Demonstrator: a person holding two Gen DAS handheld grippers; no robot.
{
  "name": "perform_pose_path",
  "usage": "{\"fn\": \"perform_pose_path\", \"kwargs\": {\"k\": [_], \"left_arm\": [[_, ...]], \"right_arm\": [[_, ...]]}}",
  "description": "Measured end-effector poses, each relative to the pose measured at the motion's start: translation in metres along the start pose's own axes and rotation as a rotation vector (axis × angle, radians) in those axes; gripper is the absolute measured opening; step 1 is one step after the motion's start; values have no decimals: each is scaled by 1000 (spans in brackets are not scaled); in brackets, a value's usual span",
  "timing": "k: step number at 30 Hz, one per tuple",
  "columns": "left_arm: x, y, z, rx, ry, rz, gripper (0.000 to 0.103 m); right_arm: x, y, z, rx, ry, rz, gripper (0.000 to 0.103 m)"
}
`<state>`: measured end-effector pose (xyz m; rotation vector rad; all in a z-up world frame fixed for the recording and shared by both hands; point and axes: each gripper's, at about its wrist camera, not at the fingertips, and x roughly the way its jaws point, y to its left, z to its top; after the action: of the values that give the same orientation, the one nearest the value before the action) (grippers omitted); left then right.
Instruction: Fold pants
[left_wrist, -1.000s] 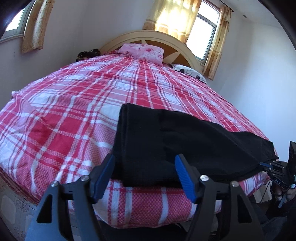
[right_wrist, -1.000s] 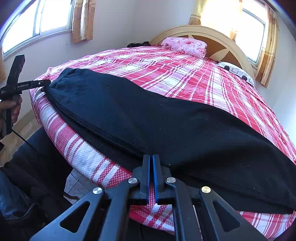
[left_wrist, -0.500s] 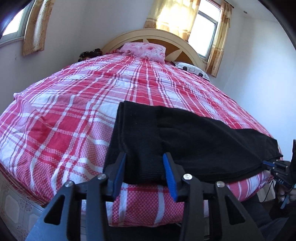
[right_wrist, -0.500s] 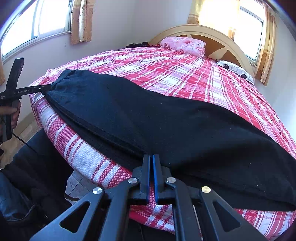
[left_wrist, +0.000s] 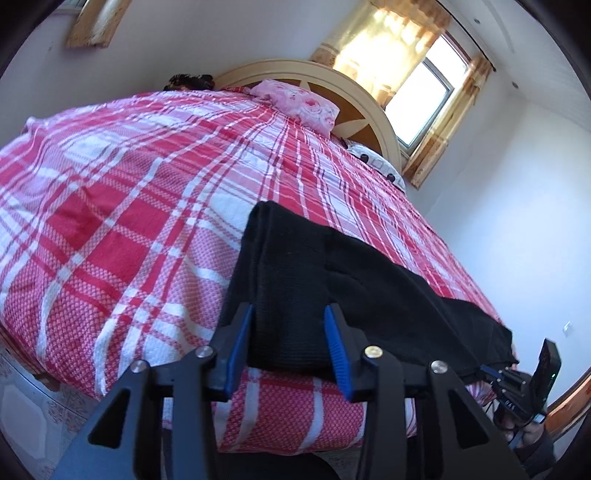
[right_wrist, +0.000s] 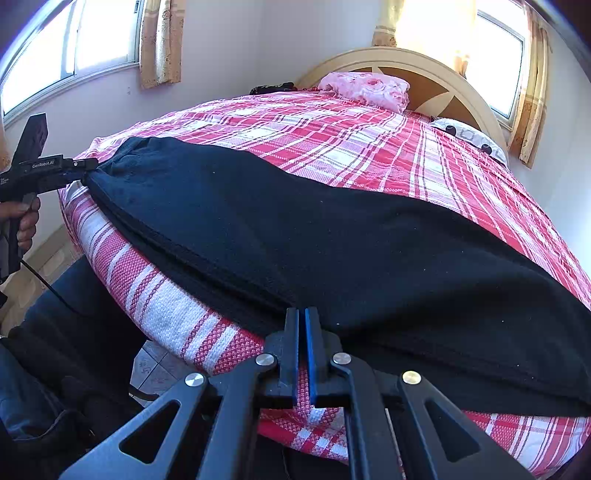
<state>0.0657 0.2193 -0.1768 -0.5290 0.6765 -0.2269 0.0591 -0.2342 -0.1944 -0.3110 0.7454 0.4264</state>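
Where the red plaid bedspread (right_wrist: 369, 147) curves over the near edge of the bed, black pants (right_wrist: 332, 240) lying lengthwise along that edge, partly folded. Right gripper (right_wrist: 301, 325) pinched closed on the pants' lower hem, blue pads nearly meeting. Left gripper (left_wrist: 290, 332) half spread, fingers (left_wrist: 240, 343) straddling the waist end of the pants without clamping. Pink pillow (left_wrist: 299, 101) far off against the headboard (right_wrist: 424, 70)

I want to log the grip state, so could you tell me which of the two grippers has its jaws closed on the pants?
The right gripper: its jaws are pinched shut on the near edge of the black pants, while the left gripper stands open astride the pants' end.
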Motion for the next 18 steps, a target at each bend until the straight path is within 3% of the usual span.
{"fn": "perform_pose_path", "kwargs": {"k": [1, 5, 8, 18], "left_arm": [[0, 3, 0, -13, 0, -19, 39], [1, 1, -1, 32, 11, 5, 15], [5, 2, 1, 32, 27, 23, 9], [-16, 14, 33, 53, 5, 17, 7]], "right_arm": [[0, 0, 0, 2, 0, 0, 3], [1, 0, -1, 6, 1, -2, 3], [2, 1, -1, 9, 2, -4, 3], [-12, 7, 10, -10, -28, -14, 3]]}}
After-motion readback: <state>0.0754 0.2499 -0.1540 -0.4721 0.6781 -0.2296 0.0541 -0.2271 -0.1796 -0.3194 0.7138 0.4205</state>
